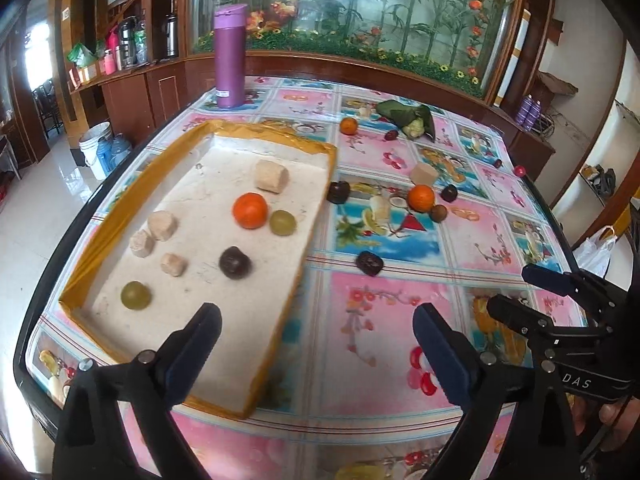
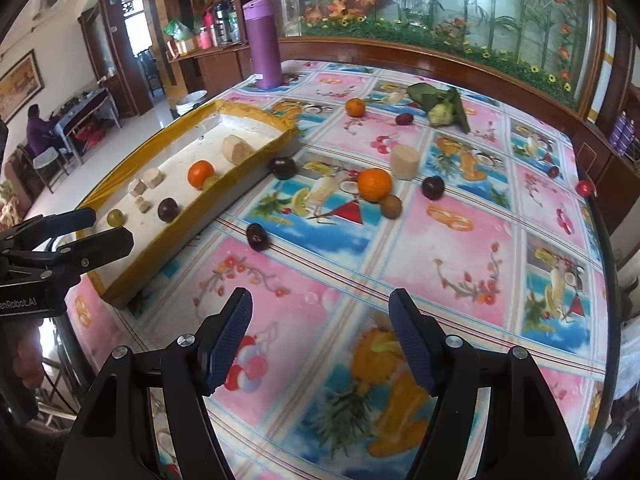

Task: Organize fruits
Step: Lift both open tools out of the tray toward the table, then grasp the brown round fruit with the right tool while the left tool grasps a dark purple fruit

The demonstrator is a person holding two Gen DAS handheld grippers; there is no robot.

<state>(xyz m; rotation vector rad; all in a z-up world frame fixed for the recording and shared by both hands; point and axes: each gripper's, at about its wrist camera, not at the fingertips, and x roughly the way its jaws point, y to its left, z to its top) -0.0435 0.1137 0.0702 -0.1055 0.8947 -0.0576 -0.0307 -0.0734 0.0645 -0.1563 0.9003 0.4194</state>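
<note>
A white tray with a yellow rim (image 1: 276,132) (image 2: 192,120) lies at the table's left. In it are an orange (image 1: 250,210), two green grapes (image 1: 136,295), a dark plum (image 1: 235,262) and several beige pieces. On the cloth lie a dark plum (image 1: 369,263) (image 2: 256,236), an orange (image 1: 421,197) (image 2: 374,184), a kiwi (image 2: 391,205), more plums (image 2: 433,187) and a beige piece (image 2: 405,161). My left gripper (image 1: 318,320) is open and empty over the tray's near corner. My right gripper (image 2: 320,308) is open and empty above the cloth.
A purple flask (image 1: 229,56) stands at the table's far left. A leaf-wrapped bundle (image 1: 408,118), another orange (image 1: 348,125) and small red fruits (image 1: 519,171) lie at the far side. The table's right edge (image 2: 600,240) is close.
</note>
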